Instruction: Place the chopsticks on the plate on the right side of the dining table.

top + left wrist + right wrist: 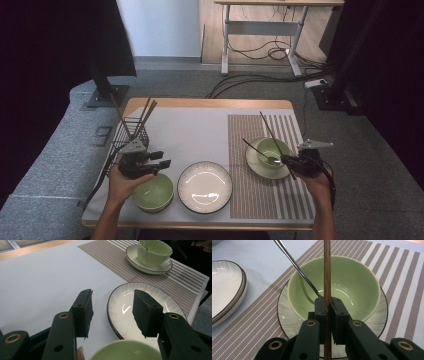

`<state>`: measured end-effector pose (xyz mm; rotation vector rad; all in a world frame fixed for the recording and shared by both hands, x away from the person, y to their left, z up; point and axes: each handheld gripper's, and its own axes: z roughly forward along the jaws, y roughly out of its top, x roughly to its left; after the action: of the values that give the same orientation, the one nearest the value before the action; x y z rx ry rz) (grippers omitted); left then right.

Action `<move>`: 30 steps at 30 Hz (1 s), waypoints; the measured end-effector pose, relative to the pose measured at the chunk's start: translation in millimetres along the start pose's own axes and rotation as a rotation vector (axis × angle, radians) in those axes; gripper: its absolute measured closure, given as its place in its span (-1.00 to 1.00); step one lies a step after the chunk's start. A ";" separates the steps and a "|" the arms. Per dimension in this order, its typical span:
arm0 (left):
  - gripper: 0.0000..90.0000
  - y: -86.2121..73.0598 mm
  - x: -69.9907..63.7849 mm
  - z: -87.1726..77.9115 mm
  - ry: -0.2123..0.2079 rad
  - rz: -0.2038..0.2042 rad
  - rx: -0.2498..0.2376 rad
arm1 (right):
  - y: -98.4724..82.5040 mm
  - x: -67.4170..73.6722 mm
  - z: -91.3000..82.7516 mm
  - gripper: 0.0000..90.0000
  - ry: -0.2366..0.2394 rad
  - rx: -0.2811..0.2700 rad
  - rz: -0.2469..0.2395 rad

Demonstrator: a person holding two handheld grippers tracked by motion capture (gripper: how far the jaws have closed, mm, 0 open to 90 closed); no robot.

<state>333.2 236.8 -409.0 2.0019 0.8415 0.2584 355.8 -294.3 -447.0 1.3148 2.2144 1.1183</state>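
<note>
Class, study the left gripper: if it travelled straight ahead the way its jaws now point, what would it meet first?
Probably the white plate: the left gripper, jaws open and empty, aims at its near rim just past the green bowl. Depth is uncertain; it might pass above.

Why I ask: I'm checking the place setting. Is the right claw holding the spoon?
No, the right claw is clamped on a wooden chopstick; the spoon leans in the green bowl.
</note>
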 end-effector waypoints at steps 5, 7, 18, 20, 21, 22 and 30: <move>0.12 -0.7 1.1 0.0 0.000 -0.003 0.002 | -1.7 -1.5 1.2 0.89 -0.012 0.001 0.006; 0.12 -0.7 1.3 -0.4 0.000 -0.004 0.002 | -1.6 -1.5 1.4 0.89 -0.017 0.002 0.008; 0.12 -1.2 1.5 0.7 -0.001 -0.004 0.004 | -7.8 -10.1 3.4 0.89 -0.024 0.009 0.046; 0.12 -1.2 1.6 0.6 0.000 -0.005 0.003 | -8.1 -11.0 2.5 0.89 -0.025 0.006 0.048; 0.12 -1.2 1.5 0.4 0.000 -0.005 0.003 | -8.2 -11.2 2.2 0.89 -0.027 0.006 0.048; 0.12 -1.2 1.6 0.2 -0.001 -0.005 0.003 | -8.4 -11.5 1.7 0.89 -0.028 0.004 0.049; 0.12 -1.4 1.6 0.7 -0.001 -0.005 0.004 | -10.2 -15.8 -4.4 0.89 -0.044 -0.009 0.069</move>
<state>334.1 237.8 -410.8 2.0034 0.8463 0.2531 355.3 -312.4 -453.7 1.4079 2.1459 1.1112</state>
